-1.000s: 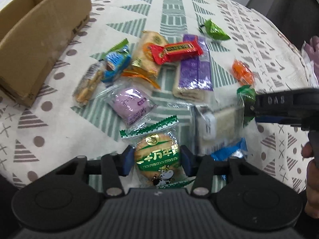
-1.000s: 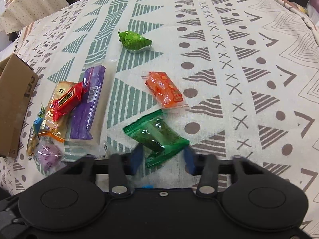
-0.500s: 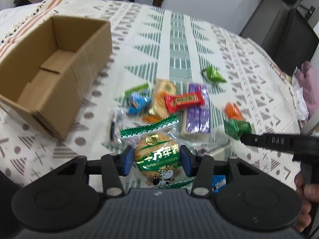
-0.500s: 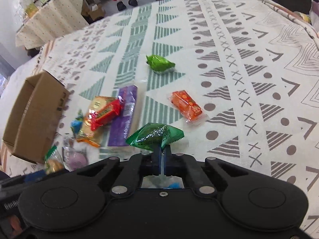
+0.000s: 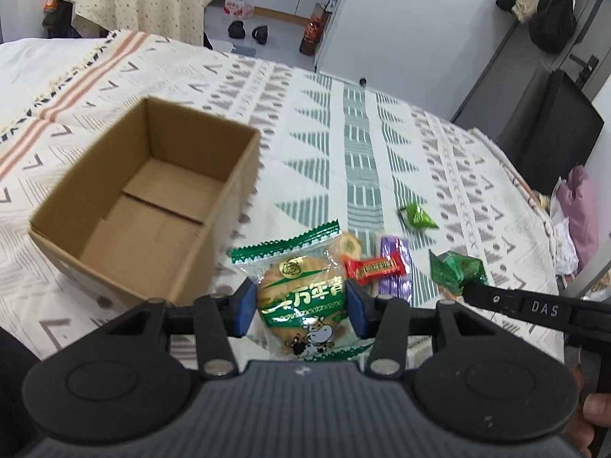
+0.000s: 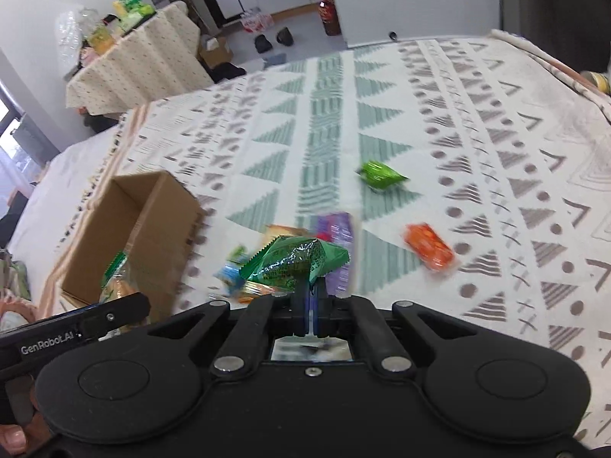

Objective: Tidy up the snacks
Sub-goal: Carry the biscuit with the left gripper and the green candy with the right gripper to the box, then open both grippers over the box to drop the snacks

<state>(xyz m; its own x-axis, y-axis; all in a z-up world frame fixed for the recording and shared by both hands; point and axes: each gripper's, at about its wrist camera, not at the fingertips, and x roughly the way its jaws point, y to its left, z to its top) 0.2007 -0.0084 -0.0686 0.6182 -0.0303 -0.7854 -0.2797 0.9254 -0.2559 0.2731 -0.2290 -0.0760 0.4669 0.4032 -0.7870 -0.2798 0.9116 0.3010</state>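
Left wrist view: left gripper clamps round biscuit packet, held above patterned tablecloth just right of open cardboard box. Red bar and purple pack lie beyond.

Right wrist view: right gripper, jaws closed, pinches dark green candy wrapper above cloth. Orange packet, light green candy lie well apart.

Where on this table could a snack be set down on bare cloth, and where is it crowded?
Free: the cloth beyond the cardboard box and the light green packet, and right of the orange packet. The box's floor is bare. Crowded: the pile around the purple packet and red bar.
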